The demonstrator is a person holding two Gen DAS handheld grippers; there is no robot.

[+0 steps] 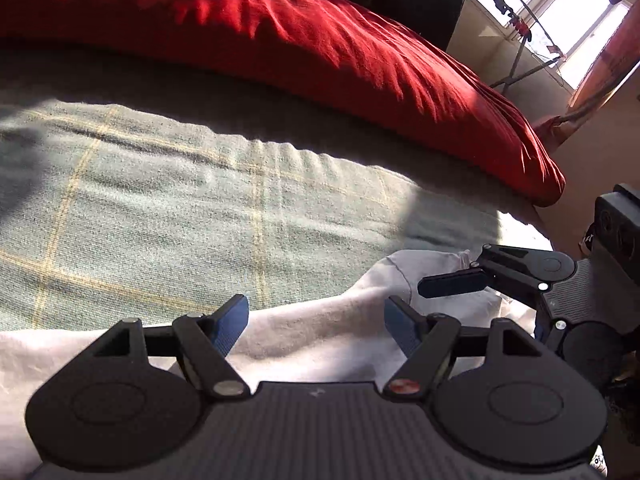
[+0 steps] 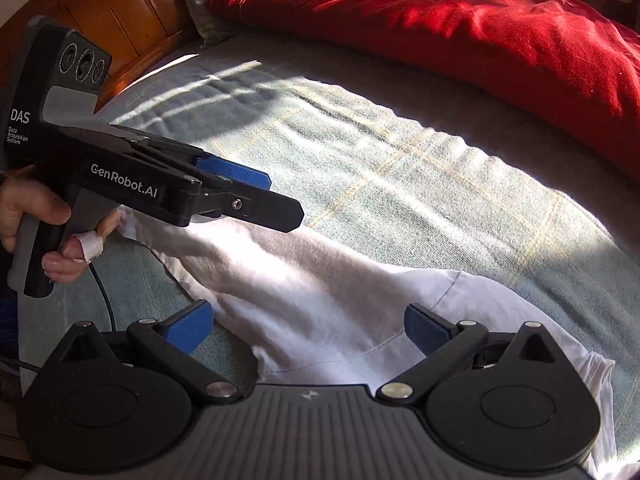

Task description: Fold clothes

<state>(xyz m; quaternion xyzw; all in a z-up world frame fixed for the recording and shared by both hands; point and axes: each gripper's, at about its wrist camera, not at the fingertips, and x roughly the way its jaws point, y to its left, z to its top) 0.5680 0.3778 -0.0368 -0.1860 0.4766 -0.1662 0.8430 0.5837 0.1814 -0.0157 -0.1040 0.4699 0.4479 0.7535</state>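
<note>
Black linkages and round pivot housings are filling the bottom of both wrist views. Above them, the right gripper (image 2: 308, 324) is standing wide open, its blue pads (image 2: 188, 326) spread over a white garment (image 2: 320, 292) and gripping nothing. The left gripper (image 1: 316, 320) is likewise gaping, holding nothing, with the same cloth lying between and under its fingers.

The garment is lying flat but rumpled on a pale green blanket (image 2: 400, 168) crossed by thin yellow lines — it is sitting at the near edge of the bed, and a stitched hem is showing just ahead of the right gripper. Sunlight is falling across the blanket in a bright patch.

From the right wrist view, the left gripper is showing side-on, and its writing is reading clearly: "GenRobot.AI" along the body, "DAS" and "Data Acquisition System" on the rear housing. A hand (image 2: 44, 224) is wrapping its grip, one finger bound in white tape.

Beyond the blanket, a red duvet (image 1: 320, 40) is lying bunched — a wooden headboard (image 2: 132, 4) is standing behind it.
</note>
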